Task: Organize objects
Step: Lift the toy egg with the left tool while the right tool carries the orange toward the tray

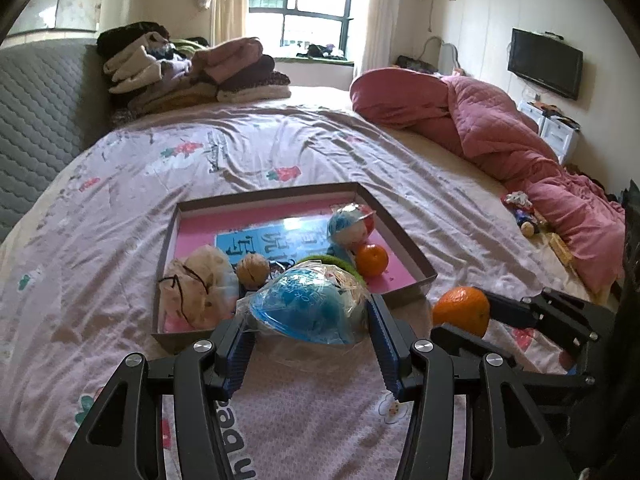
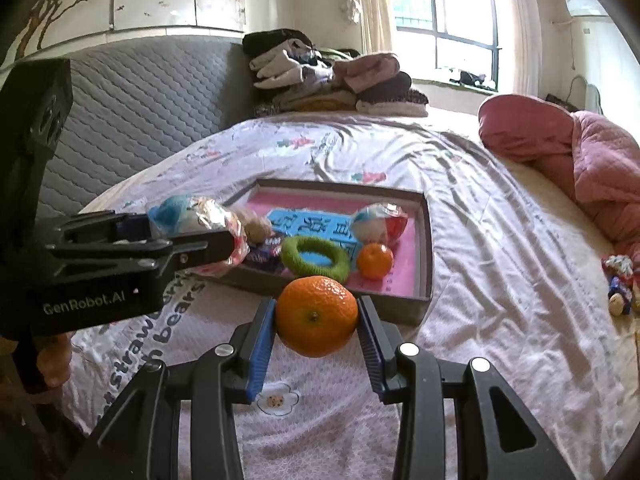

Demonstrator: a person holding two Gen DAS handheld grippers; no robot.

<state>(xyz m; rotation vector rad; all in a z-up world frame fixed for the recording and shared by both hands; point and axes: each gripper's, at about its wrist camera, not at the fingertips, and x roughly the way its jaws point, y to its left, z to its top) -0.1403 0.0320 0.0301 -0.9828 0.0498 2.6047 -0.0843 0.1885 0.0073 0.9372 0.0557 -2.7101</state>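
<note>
My left gripper [image 1: 306, 312] is shut on a blue ball in clear wrap [image 1: 308, 304], held above the near edge of a shallow tray [image 1: 280, 192] with a pink floor. It shows from the side in the right wrist view as the left gripper [image 2: 188, 228] with the wrapped ball [image 2: 196, 218]. My right gripper [image 2: 316, 314] is shut on a large orange [image 2: 316, 316], lifted off the bedsheet just in front of the tray [image 2: 340, 186]. The tray holds a green ring [image 2: 314, 258], a small orange [image 2: 374, 260], a second wrapped ball [image 2: 380, 222], a walnut [image 1: 252, 270] and a drawstring pouch [image 1: 196, 288].
The tray lies on a bed with a floral sheet [image 1: 280, 140]. A pink quilt [image 1: 500, 132] is heaped along the right side, with small toys [image 1: 524, 216] beside it. Folded clothes [image 1: 192, 72] are stacked at the far end, next to a grey padded headboard [image 1: 36, 120].
</note>
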